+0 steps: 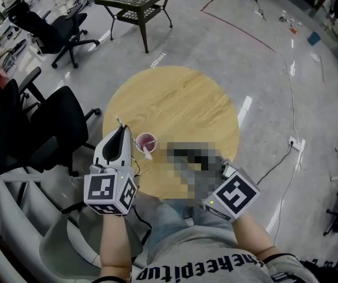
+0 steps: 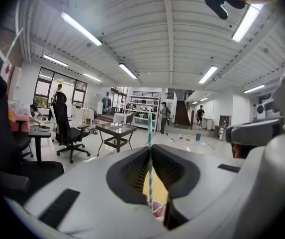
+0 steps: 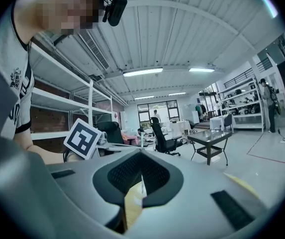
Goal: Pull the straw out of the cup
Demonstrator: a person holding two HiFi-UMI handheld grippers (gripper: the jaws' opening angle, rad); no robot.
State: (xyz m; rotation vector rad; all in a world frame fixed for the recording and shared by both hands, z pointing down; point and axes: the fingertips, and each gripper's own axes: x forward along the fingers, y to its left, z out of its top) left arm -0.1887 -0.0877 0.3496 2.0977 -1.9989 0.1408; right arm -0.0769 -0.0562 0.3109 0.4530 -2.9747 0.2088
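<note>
- Though letters run across the person's shirt (image 1: 216, 268) at the bottom edge of the head view, they are upside down and cut off, so no word can be read.
- One teal-and-white striped straw (image 2: 149, 148) is clamped between the closed jaws of the left gripper (image 1: 121, 130). Its long axis is upright and its top end rises above the jaw tips.
- The straw is just left of the one pink cup (image 1: 146, 141) on the round wooden table (image 1: 180, 99).
- The right gripper (image 3: 141, 156) has its jaws pressed together with nothing between them.
</note>
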